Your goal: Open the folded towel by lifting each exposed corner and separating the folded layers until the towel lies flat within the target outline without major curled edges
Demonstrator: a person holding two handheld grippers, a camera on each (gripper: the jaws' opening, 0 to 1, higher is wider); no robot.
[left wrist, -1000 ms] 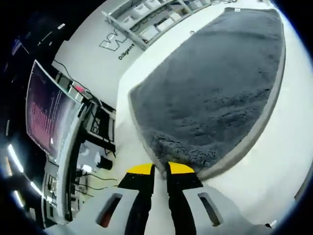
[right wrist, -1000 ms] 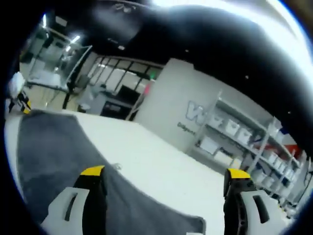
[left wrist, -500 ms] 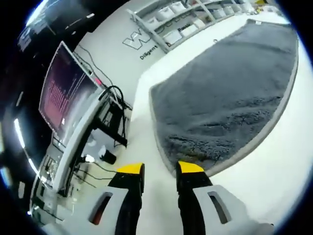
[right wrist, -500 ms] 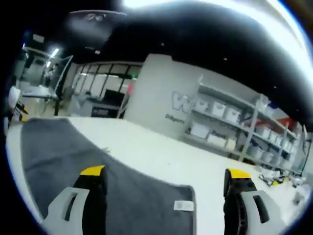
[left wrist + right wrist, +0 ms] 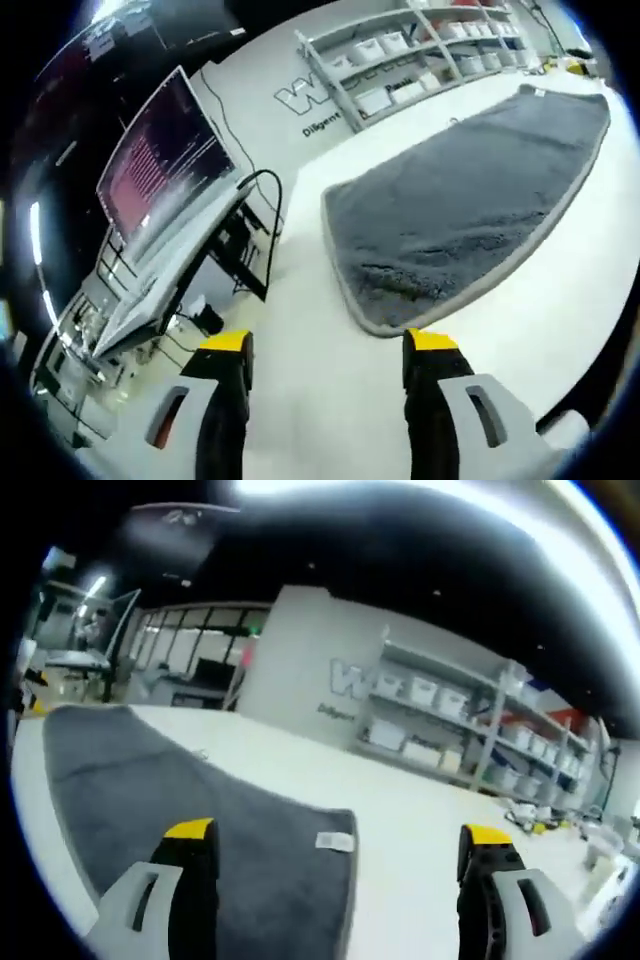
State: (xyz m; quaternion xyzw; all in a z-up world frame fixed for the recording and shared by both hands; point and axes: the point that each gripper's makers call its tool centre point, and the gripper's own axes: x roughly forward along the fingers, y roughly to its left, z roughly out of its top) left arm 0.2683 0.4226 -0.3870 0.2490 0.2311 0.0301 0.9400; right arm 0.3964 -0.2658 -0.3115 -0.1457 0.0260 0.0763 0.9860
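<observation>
Grey towel (image 5: 470, 205) lies spread out on the white counter (image 5: 300, 380), one pile-side-up sheet with a paler hem running round its edge. From the left gripper view the near corner of the towel sits just ahead of the left gripper (image 5: 325, 345), a little toward the right-hand jaw; the nap there is ruffled and the hem looks slightly raised, the rest of the cloth reads flat. I can make out no outline on the counter.

Left gripper: jaws spread wide, yellow tips well apart, nothing between them but bare counter. It hangs just short of the towel corner, not touching it.

Right gripper (image 5: 335, 832): jaws likewise wide apart and holding nothing. In the right gripper view the towel (image 5: 170, 780) runs from the far left down under the left-hand jaw; a corner of it with a small white label (image 5: 334, 841) lies between the two jaws, flat on the counter (image 5: 420, 820). Whether the jaws touch the cloth I cannot tell.

Beyond the counter edge, left gripper view: a monitor (image 5: 165, 160) lit with red-pink text on a stand, cables trailing under it. Against the white wall with dark lettering stands a shelving rack (image 5: 420, 55) of pale bins; the same rack (image 5: 460, 725) shows in the right gripper view.
</observation>
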